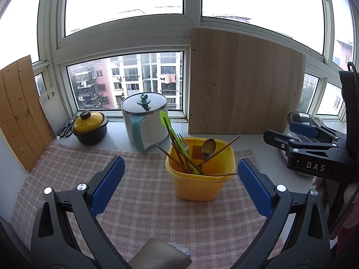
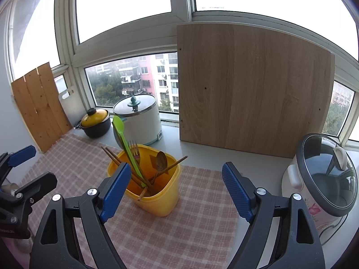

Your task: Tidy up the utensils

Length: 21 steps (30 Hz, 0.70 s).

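Held both the left tongs and right tongs wide apart and empty, near the yellow plastic tub of utensils standing on the checked cloth.

Utensils upright in yellow bin

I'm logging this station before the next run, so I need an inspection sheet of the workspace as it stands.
Surface: pink checked cloth on a pale counter.
Job's things: yellow plastic bin on the cloth holds a green plastic spatula, metal fork, wooden spoon and wooden chopsticks, all leaning.
Clutter: yellow-lidded black pot, white-and-teal cooker, flowered white rice cooker, scissors, two wooden boards.
Grippers: left gripper and right gripper open, empty.
Cables: thin cord by the rice cooker.
Surroundings: window, apartment blocks outside.
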{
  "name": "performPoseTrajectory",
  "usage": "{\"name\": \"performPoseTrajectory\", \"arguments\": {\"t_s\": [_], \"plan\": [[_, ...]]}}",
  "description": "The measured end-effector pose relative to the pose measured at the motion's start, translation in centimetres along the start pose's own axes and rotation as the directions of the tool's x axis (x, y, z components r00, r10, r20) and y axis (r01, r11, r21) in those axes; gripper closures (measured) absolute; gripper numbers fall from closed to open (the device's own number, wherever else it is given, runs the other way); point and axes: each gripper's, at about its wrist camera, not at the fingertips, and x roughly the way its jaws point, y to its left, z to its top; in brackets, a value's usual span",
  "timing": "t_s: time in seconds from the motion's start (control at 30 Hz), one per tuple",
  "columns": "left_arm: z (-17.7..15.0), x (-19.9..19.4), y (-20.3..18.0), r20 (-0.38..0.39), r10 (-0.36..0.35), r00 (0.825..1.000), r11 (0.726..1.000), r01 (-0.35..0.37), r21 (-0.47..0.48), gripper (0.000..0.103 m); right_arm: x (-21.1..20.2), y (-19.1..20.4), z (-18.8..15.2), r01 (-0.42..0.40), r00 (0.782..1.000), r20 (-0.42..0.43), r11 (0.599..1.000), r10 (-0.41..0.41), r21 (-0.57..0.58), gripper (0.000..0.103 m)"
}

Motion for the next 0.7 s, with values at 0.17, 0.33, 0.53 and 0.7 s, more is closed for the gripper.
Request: {"name": "performPoseTrajectory", "arguments": {"t_s": [0.17,0.33,0.53,0.7], "plan": [[-0.26,-0.05,-0.08,-0.003,-0.002,1.000,1.000,0.002,-0.003,0.001,0.02,0.03,-0.05,0.000,1.000,-0.001,1.000,0.000,-0.003,0.020],[-0.14,0.05,-0.01,0.000,-0.001,1.000,1.000,0.001,-0.004,0.001,0.04,0.02,-0.19,0.001,1.000,-0.004,1.000,-0.001,0.000,0.020],[-0.15,0.10,-0.16,-0.006,0.003,1.000,1.000,-0.003,-0.002,0.001,0.00,0.01,-0.17,0.004,1.000,-0.003,1.000,-0.004,0.000,0.020],[-0.29,0.05,-0.15,-0.016,0.010,1.000,1.000,-0.010,-0.005,0.001,-0.02,0.03,-0.24,0.006,1.000,-0.006,1.000,-0.006,-0.002,0.020]]}}
